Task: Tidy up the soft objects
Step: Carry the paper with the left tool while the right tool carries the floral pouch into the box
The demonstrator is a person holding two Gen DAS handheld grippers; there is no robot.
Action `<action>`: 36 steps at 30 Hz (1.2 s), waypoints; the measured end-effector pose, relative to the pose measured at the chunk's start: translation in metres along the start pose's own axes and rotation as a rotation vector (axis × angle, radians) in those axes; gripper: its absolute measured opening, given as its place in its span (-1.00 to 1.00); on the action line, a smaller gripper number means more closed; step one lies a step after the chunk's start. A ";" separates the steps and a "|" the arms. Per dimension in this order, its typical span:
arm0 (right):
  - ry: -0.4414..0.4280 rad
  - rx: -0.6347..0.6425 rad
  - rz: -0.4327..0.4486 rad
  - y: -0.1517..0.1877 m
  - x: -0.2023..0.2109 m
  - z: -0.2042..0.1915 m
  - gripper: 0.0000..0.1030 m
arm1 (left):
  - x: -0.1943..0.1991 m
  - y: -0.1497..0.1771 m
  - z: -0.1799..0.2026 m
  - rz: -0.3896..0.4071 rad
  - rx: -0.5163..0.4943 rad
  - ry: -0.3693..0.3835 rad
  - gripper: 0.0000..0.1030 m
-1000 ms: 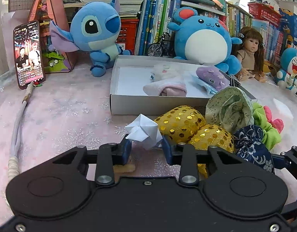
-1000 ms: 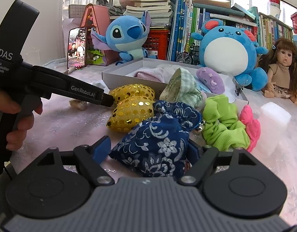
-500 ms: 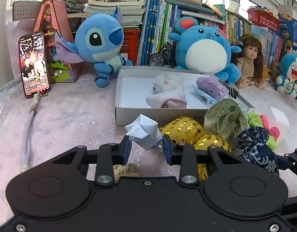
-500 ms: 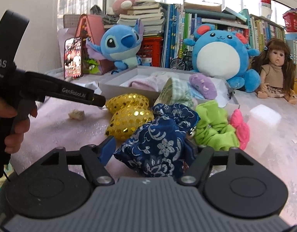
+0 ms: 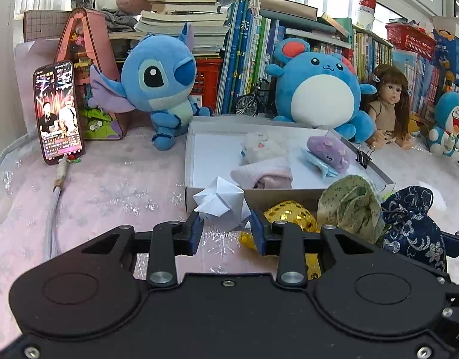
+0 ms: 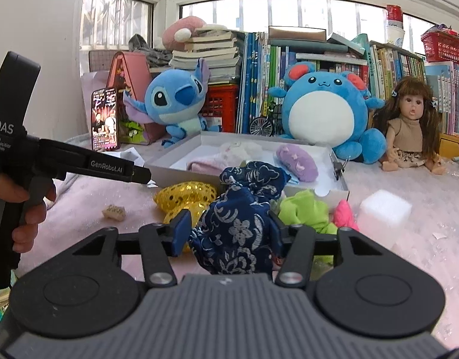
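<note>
Pink cloth [image 5: 109,185]: soft fleecy cover with silvery snowflake flecks, spread over the whole table.
Round plush [image 5: 319,89]: blue, ball-shaped, white belly, sits behind the box.
Big-eared plush [image 5: 157,86]: blue, fuzzy, purple ear linings, left of the round one.
Box [image 5: 211,149]: shallow white cardboard tray, rectangular; holds a pink folded cloth [image 5: 264,175], a white fluffy toy [image 5: 261,149] and a purple plush [image 5: 329,151].
Navy pouch [image 6: 238,227]: dark blue cotton with white flower print, gathered and knotted at the top, bulging below; lifted just in front of the box.
Right gripper [image 6: 226,233]: jaws closing, blue pads pressing both sides of the navy pouch.
Green pouch [image 5: 349,206]: pale speckled fabric, crumpled, beside the box's near corner.
Gold pouches [image 6: 184,197]: shiny sequined cloth, rounded, on the cover in front of the box.
Paper shape [image 5: 220,200]: white, crisp folded facets, held off the cover before the box's near wall.
Left gripper [image 5: 226,230]: clamped on the paper shape's lower edge.
</note>
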State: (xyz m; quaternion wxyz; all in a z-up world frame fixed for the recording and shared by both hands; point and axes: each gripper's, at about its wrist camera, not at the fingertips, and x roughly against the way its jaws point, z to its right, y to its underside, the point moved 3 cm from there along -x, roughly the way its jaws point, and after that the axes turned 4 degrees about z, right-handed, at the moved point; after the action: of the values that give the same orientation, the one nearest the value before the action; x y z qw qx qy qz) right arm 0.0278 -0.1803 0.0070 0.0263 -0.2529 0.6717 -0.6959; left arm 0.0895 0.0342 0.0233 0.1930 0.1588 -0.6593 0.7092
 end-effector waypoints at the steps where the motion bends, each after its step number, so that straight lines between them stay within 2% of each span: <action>1: 0.002 -0.001 0.005 -0.002 0.000 0.000 0.08 | 0.000 -0.001 0.000 0.001 0.000 0.002 -0.36; 15: 0.072 -0.016 0.091 -0.037 -0.004 0.022 0.07 | -0.013 -0.033 0.003 0.027 0.007 0.028 -0.36; 24: 0.129 -0.077 0.098 -0.060 -0.028 0.056 0.07 | -0.031 -0.051 0.006 0.028 0.007 0.036 -0.36; 36: 0.177 -0.073 0.068 -0.096 -0.076 0.091 0.08 | -0.086 -0.080 0.005 -0.040 0.038 0.043 -0.36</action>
State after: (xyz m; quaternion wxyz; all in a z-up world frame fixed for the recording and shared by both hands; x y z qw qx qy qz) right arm 0.1584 -0.2258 0.0711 -0.0189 -0.1681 0.7044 -0.6893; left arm 0.2034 0.0277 0.0526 0.2182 0.1601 -0.6379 0.7210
